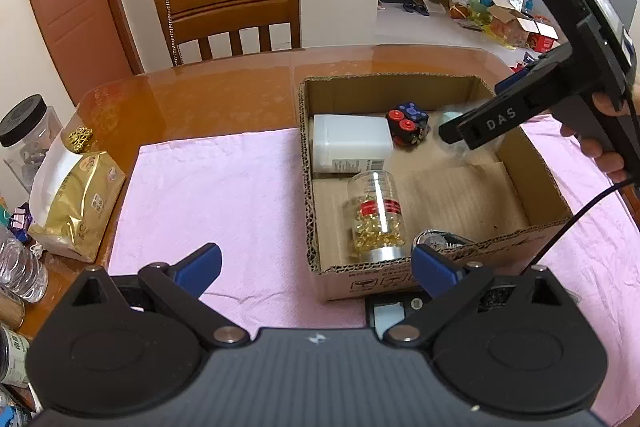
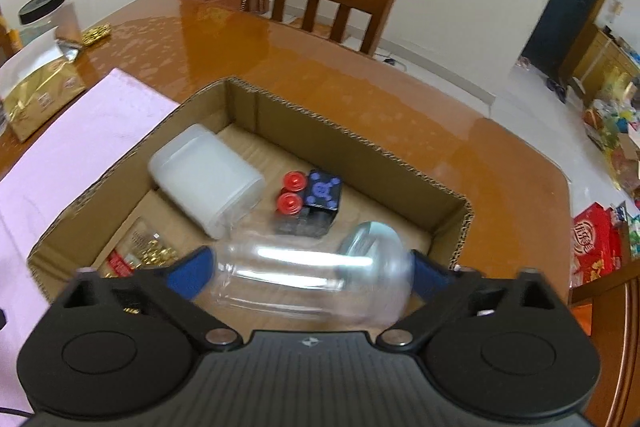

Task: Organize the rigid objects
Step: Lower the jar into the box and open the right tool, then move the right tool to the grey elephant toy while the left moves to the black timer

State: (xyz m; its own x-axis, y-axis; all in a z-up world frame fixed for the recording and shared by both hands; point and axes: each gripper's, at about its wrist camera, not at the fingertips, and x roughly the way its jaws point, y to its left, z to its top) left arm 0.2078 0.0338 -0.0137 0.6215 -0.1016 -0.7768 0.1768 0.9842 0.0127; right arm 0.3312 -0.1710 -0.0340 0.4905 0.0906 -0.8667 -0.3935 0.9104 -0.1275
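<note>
A cardboard box (image 1: 536, 223) stands on a pink cloth (image 1: 224, 195). In it lie a white plastic container (image 1: 350, 147), a black cube with red and blue knobs (image 1: 407, 123) and a clear jar of yellow capsules (image 1: 376, 217). My right gripper (image 2: 310, 267) is over the box, jaws wide apart, with a clear empty jar (image 2: 316, 277) blurred between its fingers; the jar also shows blurred in the left wrist view (image 1: 454, 133). My left gripper (image 1: 316, 265) is open and empty at the box's near left corner. The box (image 2: 352, 143), container (image 2: 208, 179) and cube (image 2: 316, 199) show in the right wrist view.
A gold foil bag (image 1: 76, 203) and a black-lidded jar (image 1: 26, 135) sit at the table's left edge. A wooden chair (image 1: 232, 19) stands behind the table. A silvery object (image 1: 434, 239) lies at the box's near wall. A phone-like object (image 1: 390, 311) lies on the cloth.
</note>
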